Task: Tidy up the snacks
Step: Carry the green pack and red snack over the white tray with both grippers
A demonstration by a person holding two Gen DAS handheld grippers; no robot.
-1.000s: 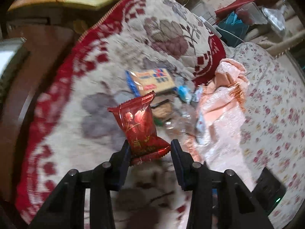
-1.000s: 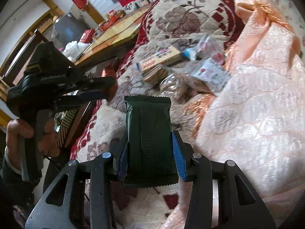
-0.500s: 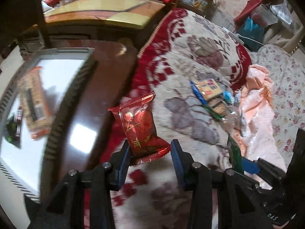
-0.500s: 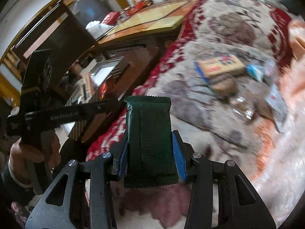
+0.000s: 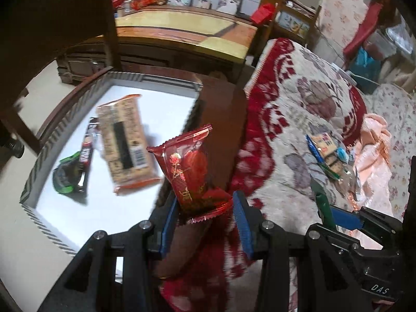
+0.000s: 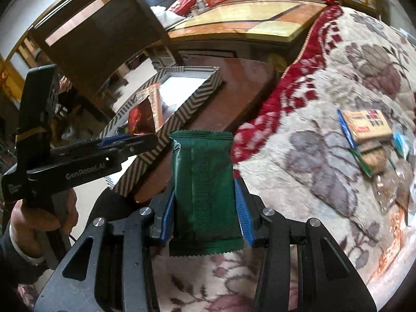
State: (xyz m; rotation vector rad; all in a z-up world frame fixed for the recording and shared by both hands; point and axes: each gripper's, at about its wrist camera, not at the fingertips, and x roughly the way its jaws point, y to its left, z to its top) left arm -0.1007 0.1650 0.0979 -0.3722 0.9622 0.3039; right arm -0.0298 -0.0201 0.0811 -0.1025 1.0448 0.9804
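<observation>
The left hand-held gripper [image 5: 205, 223] is pointing toward 12 o'clock, its blue-padded fingers [image 5: 168, 217] closing on a red packet [image 5: 191, 174] that is standing tilted between them. The right hand-held gripper [image 6: 205, 214] is likewise clamping a dark green packet [image 6: 204, 189] upright between its pads. In the right wrist view, at 9 o'clock, the person's left hand [image 6: 41, 215] is wrapping around the left gripper's handle, a dark sleeve covering the wrist.

Probably home: floral blanket [image 6: 351, 83], wooden table [image 6: 247, 18]
</observation>
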